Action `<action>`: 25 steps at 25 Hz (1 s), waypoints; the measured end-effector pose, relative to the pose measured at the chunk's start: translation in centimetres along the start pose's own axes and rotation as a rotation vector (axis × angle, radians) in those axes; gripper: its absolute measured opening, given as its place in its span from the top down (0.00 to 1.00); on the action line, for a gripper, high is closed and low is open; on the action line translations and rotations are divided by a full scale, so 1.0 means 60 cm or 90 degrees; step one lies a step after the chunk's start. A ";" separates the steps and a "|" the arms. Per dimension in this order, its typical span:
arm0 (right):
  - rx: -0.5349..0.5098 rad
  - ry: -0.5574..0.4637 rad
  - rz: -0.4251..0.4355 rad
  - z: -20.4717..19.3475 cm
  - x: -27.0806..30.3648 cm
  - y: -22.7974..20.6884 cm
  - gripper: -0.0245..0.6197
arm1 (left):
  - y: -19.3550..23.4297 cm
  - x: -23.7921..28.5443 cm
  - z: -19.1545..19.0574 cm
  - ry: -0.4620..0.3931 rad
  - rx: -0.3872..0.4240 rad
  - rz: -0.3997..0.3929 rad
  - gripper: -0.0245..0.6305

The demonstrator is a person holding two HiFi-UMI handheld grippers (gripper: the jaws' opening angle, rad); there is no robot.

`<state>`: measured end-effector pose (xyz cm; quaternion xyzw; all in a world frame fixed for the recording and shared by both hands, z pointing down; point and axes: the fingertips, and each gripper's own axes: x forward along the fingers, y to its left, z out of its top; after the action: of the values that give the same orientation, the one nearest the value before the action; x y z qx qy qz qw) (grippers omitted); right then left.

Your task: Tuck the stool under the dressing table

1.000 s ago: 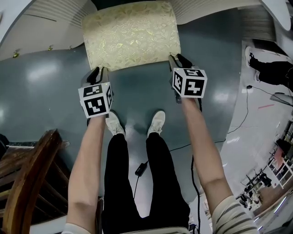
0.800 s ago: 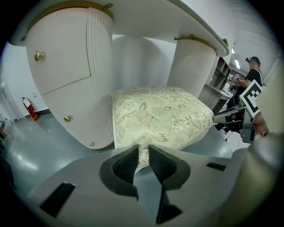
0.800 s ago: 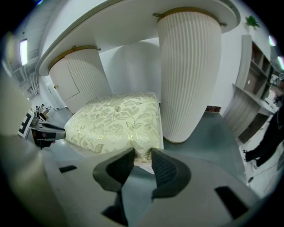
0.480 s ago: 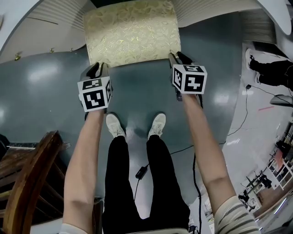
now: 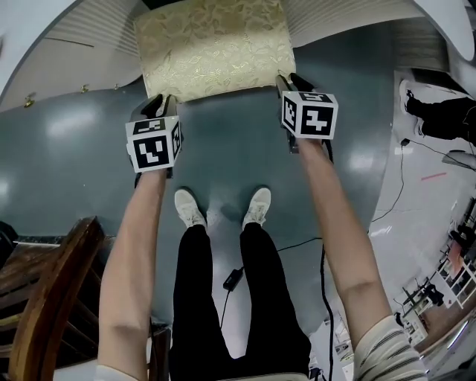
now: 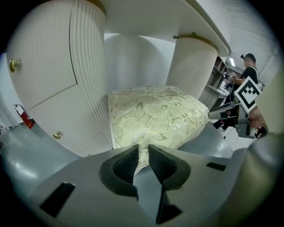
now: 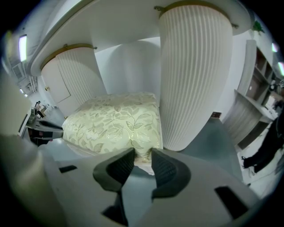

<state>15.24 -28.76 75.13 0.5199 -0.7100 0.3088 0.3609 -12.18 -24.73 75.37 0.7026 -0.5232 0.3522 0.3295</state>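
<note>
The stool (image 5: 212, 46), a cream cushion with gold flowers, stands at the top of the head view with its far part under the white dressing table (image 5: 349, 16). My left gripper (image 5: 160, 106) is shut on the cushion's near left corner. My right gripper (image 5: 288, 82) is shut on the near right corner. In the left gripper view the stool (image 6: 155, 115) fills the gap between the ribbed pedestals, and cushion fabric is pinched in my left gripper (image 6: 142, 156). In the right gripper view the stool (image 7: 115, 122) has its corner held in my right gripper (image 7: 141, 160).
Ribbed white pedestals (image 6: 88, 66) (image 7: 195, 75) flank the gap on both sides, close to the cushion. A dark wooden chair (image 5: 44, 298) stands at lower left. A black cable (image 5: 297, 242) runs across the grey floor by my feet. Another person (image 5: 439, 115) stands at the right.
Both grippers have pushed forward with the stool, which has slid further under the dressing table. Both grips are unchanged.
</note>
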 end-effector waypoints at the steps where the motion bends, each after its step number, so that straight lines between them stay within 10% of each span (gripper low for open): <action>1: -0.003 0.001 0.000 0.005 0.005 -0.002 0.78 | 0.000 0.004 0.002 0.000 0.002 0.001 0.85; 25: -0.015 0.009 0.004 0.003 0.028 0.000 0.78 | 0.009 0.033 0.003 0.012 0.061 0.016 0.85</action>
<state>14.85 -29.73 76.42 0.5113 -0.7125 0.3054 0.3710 -12.29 -25.98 76.99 0.7074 -0.5117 0.3873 0.2961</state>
